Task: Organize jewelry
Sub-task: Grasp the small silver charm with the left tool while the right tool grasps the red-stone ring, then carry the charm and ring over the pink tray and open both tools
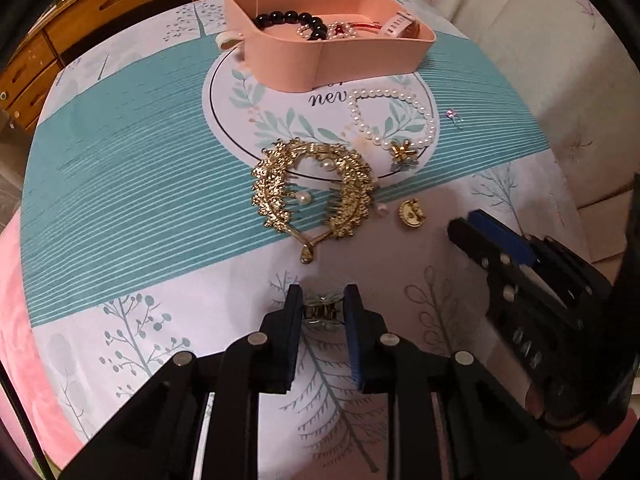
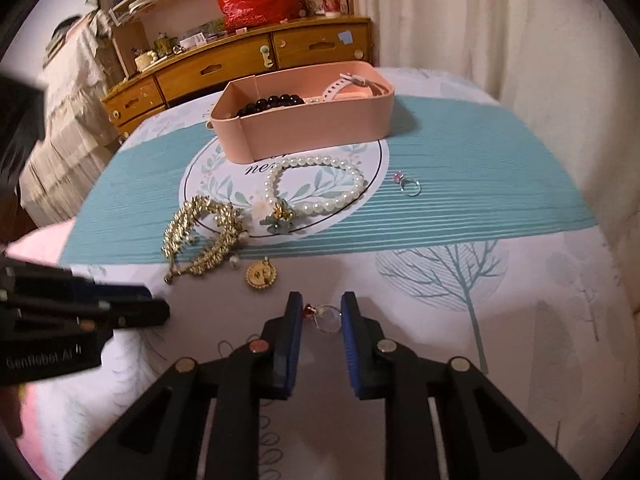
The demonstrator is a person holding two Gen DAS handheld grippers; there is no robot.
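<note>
The left gripper (image 1: 322, 307) is closed on a small gold-toned claw hair clip (image 1: 322, 310), which sits squarely between its blue fingertips with its long axis crossing from pad to pad. The right gripper (image 2: 321, 314) has a thin silver ring with a small red stone (image 2: 327, 317) between its jaws; the band lies flat on the white leaf-printed tablecloth (image 2: 540, 320), the stone toward the left pad. The pads stand close against the band, but contact on both sides cannot be confirmed from this view. No earlier frame is available for comparison. The destination for both items is judged to be the pink rectangular plastic organiser tray (image 2: 320, 128), which lies straight ahead of both grippers at the far side of the cloth, well apart from them. It already contains a black bead bracelet (image 2: 272, 103) and a white strap watch (image 2: 344, 84). Between the grippers and the tray lie a gold leaf-shaped hair comb with pearls (image 1: 310, 190), a white pearl bracelet with a flower charm (image 2: 316, 188), a round gold pendant (image 2: 262, 274) and a pink-stone ring (image 2: 408, 186). Any carry toward the tray must therefore lift first and pass over these pieces. Neither gripper is clearly nearer to the tray; the right gripper's line leads toward the watch end.
</note>
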